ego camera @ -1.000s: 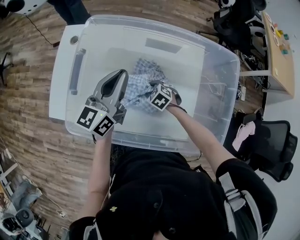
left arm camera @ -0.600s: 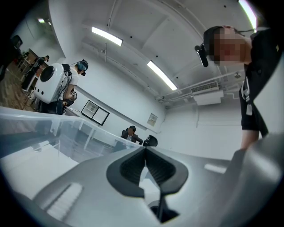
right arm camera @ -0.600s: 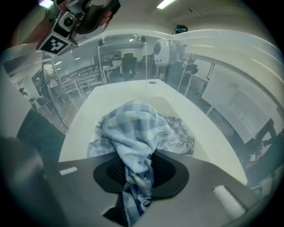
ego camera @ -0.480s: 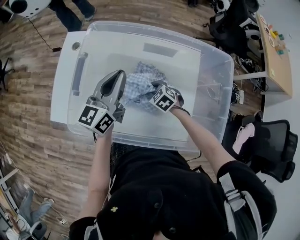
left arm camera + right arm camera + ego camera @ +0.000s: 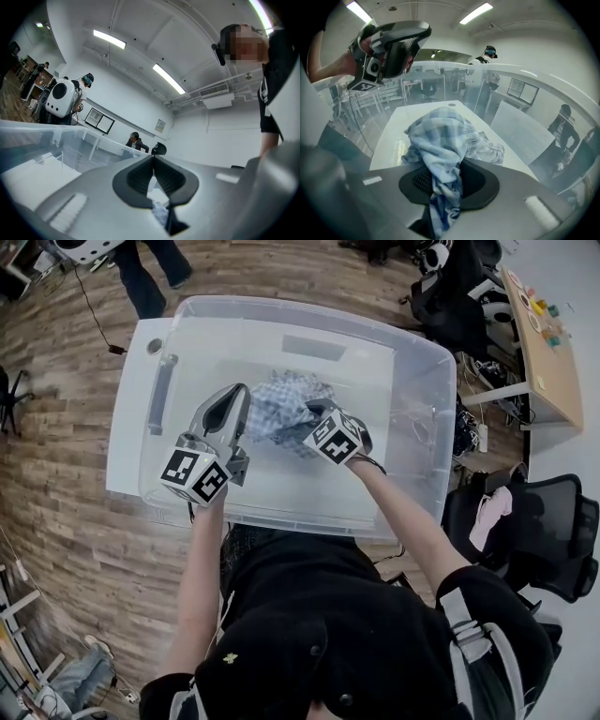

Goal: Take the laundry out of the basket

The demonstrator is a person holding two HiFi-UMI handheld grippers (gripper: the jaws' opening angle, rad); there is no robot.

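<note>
In clear bin (image 5: 412, 432), checked cloth (image 5: 279, 401) now higher in right gripper (image 5: 309, 418)

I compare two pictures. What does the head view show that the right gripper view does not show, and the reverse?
Only the head view: the white table under the clear bin, the wooden floor, a black chair and the person's arms.

Only the right gripper view: the right gripper with its jaws shut on a bunched fold of the checked cloth, ceiling lights, and people behind the bin wall.

Both: the cloth in the bin, and the left gripper close to it.
</note>
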